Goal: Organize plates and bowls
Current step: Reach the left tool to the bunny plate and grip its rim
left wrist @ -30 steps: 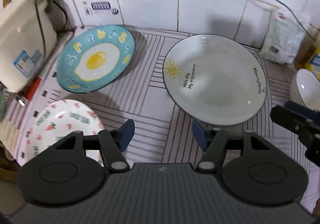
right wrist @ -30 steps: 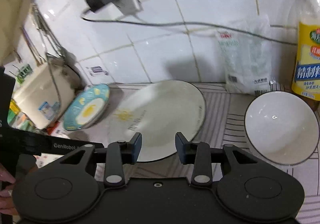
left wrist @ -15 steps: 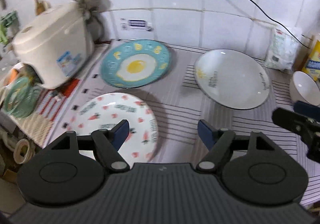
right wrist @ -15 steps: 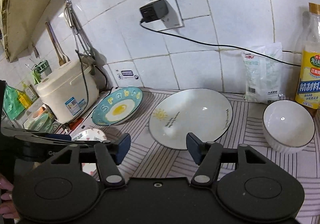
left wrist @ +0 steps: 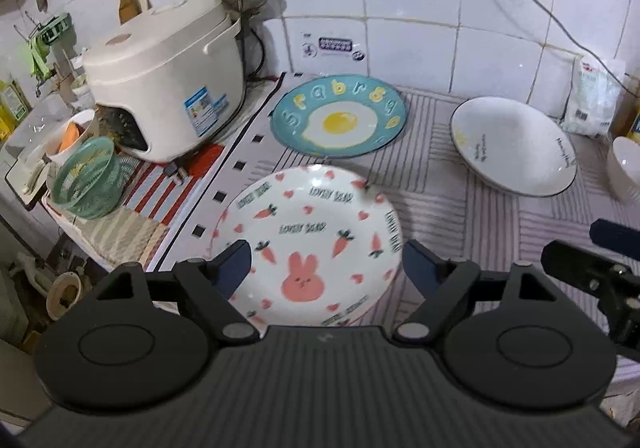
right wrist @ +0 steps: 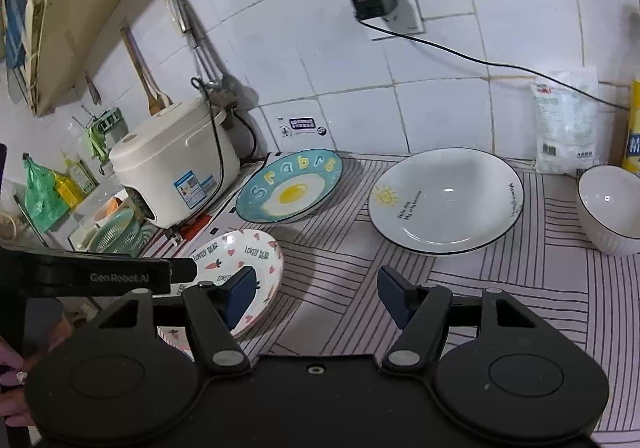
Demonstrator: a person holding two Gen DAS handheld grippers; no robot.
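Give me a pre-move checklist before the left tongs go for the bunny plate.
1. Left tongs open, nothing held: ok.
2. Right tongs open, nothing held: ok.
3. Bunny plate flat on the mat, nothing on it: ok.
4. Plate centred between the left tongs' fingers: ok, but its near rim is hidden by the tongs' body.
5. Egg plate apart from the bunny plate: ok.
6. Height of tongs over rim: cannot tell.
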